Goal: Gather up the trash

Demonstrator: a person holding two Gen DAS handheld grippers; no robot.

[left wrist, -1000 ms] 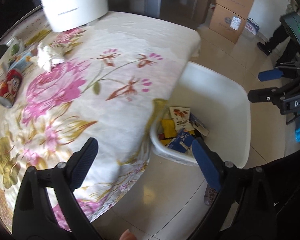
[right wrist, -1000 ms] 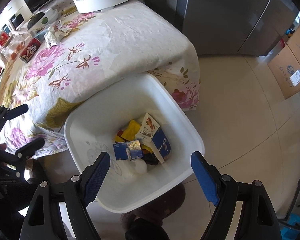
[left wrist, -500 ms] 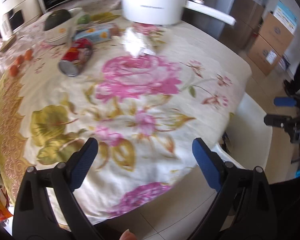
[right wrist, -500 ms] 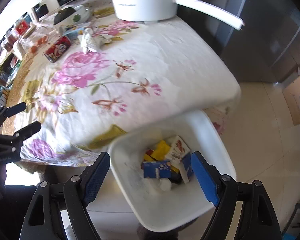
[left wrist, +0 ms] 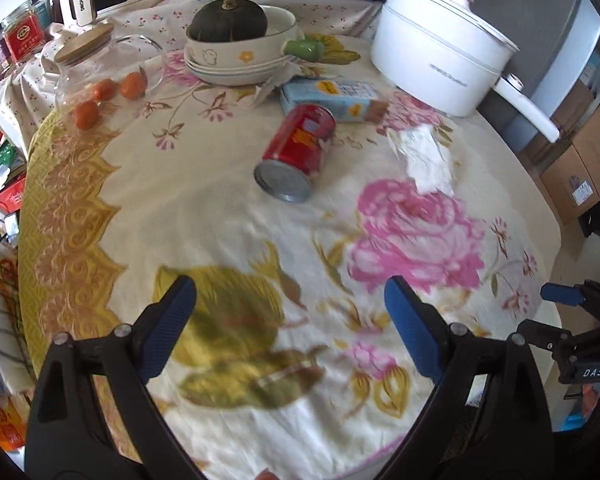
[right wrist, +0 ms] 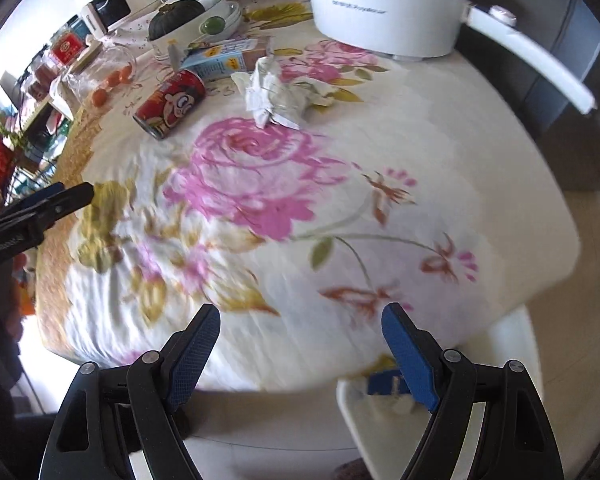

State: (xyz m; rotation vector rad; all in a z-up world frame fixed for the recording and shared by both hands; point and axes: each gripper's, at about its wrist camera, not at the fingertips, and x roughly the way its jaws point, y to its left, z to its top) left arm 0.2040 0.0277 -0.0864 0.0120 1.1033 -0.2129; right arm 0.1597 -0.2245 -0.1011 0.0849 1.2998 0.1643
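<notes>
In the left wrist view, the left gripper (left wrist: 290, 320) hangs over a table covered by a cream cloth printed with pink and olive flowers (left wrist: 220, 208); its blue-padded jaws stand wide apart with nothing between them. Farther up the cloth a red metal drink can (left wrist: 298, 152) lies on its side, its silver base toward the camera. Just behind it lies a light blue rectangular carton (left wrist: 332, 98), and to the right of the can sits a crumpled white paper tissue (left wrist: 428, 156). A white electric pot with a long handle (left wrist: 436, 68) stands at the far right, and a dark green squash (left wrist: 230, 20) rests in a stack of cream bowls (left wrist: 240, 60). The right gripper's blue tip (left wrist: 562, 295) shows at the right edge.

In the right wrist view, the right gripper (right wrist: 300, 348) is held above the table's near edge, jaws spread wide and empty. The can (right wrist: 170, 104), the carton (right wrist: 224, 60) and the tissue (right wrist: 274, 94) lie close together at the far side. Below the table edge, the rim of a white plastic bin (right wrist: 352, 408) shows, with a blue packet (right wrist: 386, 384) inside.
</notes>
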